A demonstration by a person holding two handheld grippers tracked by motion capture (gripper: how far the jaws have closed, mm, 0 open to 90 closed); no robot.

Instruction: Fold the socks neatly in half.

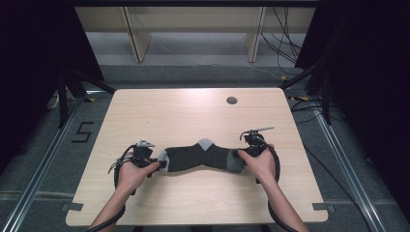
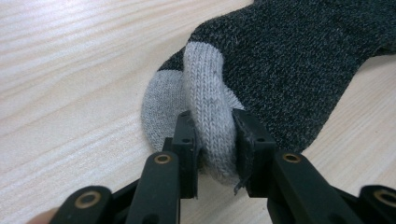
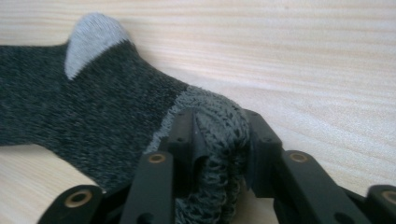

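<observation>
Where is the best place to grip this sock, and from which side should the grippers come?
Probably at its two ends, each gripper coming level from its own side. The sock lies flat and lengthwise across the table, so only the ends offer a fold to pinch. The left gripper pinches the light grey toe; the right gripper pinches the ribbed cuff.

left gripper (image 1: 155, 163) and right gripper (image 1: 243, 153) face each other, low, jaws clamped, forearms angled inward.

Dark grey sock (image 1: 198, 157) stretched across wooden table (image 1: 193, 116), left hand-held gripper (image 1: 155, 163) at toe, right hand-held gripper (image 1: 240, 155) at cuff
</observation>
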